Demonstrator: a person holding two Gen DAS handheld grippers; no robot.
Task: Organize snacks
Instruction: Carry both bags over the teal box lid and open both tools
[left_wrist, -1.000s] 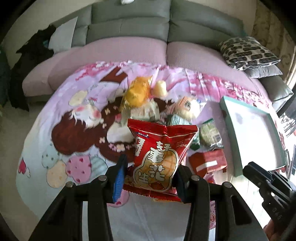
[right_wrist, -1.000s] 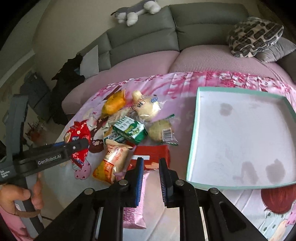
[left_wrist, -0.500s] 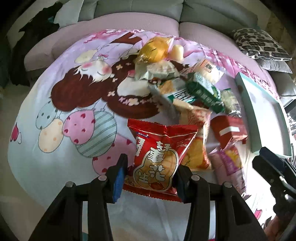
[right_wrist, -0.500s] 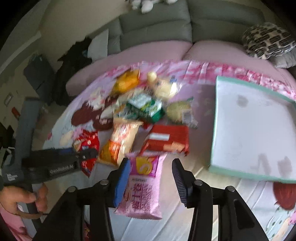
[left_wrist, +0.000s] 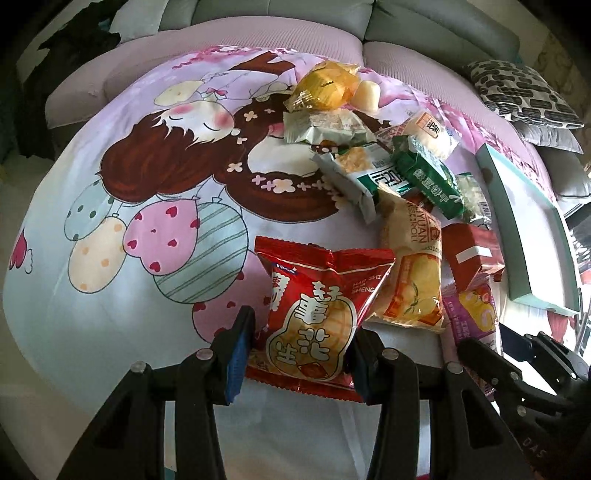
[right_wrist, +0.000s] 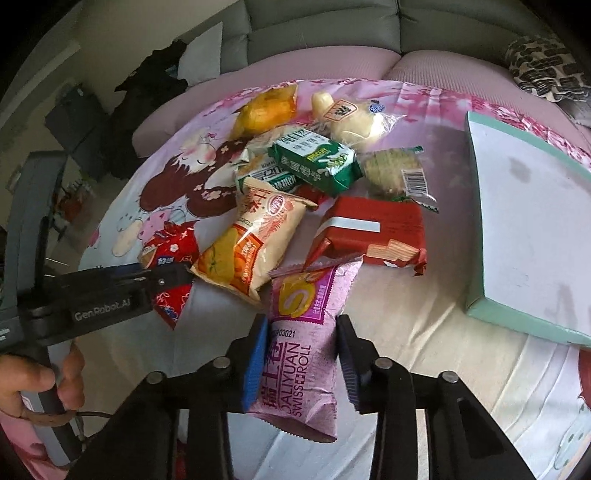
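Note:
My left gripper (left_wrist: 301, 325) is shut on a red peanut snack bag (left_wrist: 314, 317), held upright just over the cartoon-print sheet; the same bag (right_wrist: 171, 247) shows at the left of the right wrist view. My right gripper (right_wrist: 302, 325) points down at a pink Swiss roll bag (right_wrist: 299, 354) lying on the sheet. Its jaws are closing on the bag, and the blue pads (right_wrist: 255, 354) touch its two long sides. In the left wrist view the pink bag (left_wrist: 469, 317) lies at the lower right, partly hidden by the right gripper (left_wrist: 487, 339).
A pile of snacks lies beyond: an orange Swiss roll bag (right_wrist: 251, 243), a red wafer pack (right_wrist: 369, 229), a green biscuit pack (right_wrist: 317, 166), a yellow bag (right_wrist: 266, 107) and wrapped bread (right_wrist: 351, 118). A teal-rimmed tray (right_wrist: 517, 317) sits to the right. A grey sofa stands behind.
The right jaws went from shut to wide apart over the pink bag and have now narrowed onto it. Both grippers have come lower and closer to the sheet. The left still holds the red bag.

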